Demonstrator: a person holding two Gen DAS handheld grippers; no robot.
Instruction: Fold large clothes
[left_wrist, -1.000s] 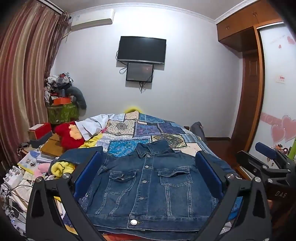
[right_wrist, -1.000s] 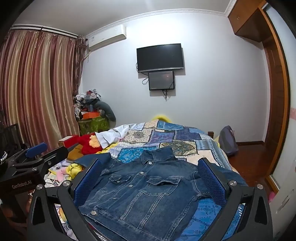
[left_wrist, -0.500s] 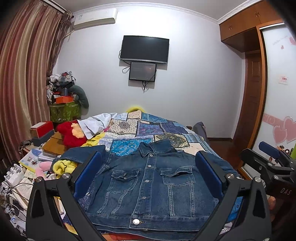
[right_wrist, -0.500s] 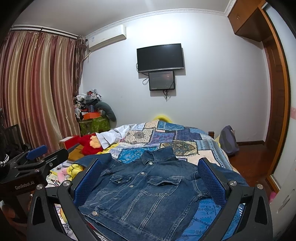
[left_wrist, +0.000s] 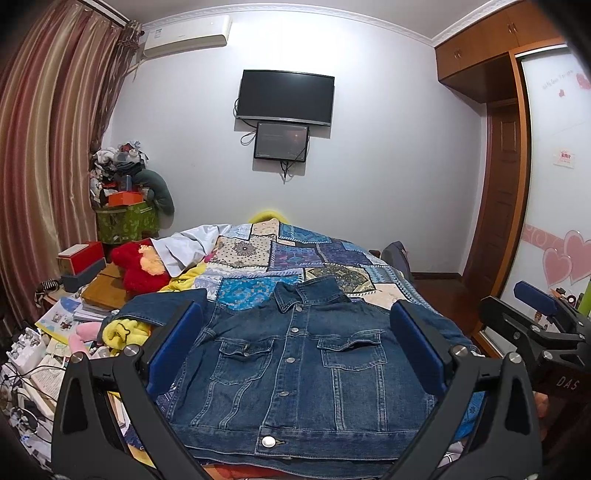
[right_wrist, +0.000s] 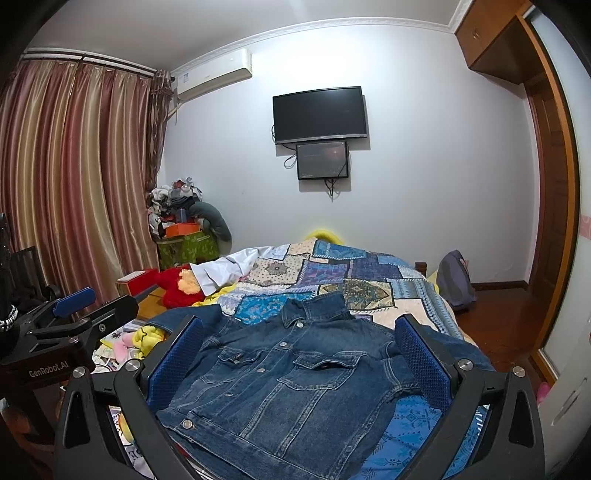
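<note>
1. Jaws of the left gripper (left_wrist: 301, 345) stand spread wide and hold nothing; the denim jacket (left_wrist: 295, 365) lies flat, buttoned, at the near end of the patchwork bed (left_wrist: 295, 254).
2. Right gripper (right_wrist: 299, 356) jaws likewise gape above the jacket (right_wrist: 291, 384), its collar pointing far.

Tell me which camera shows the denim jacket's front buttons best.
The left wrist view. It faces the denim jacket nearly square on, so the button row runs from collar to hem between the open left claw. The right wrist view sees the jacket at an angle through the open right claw, its right side partly hidden.
</note>
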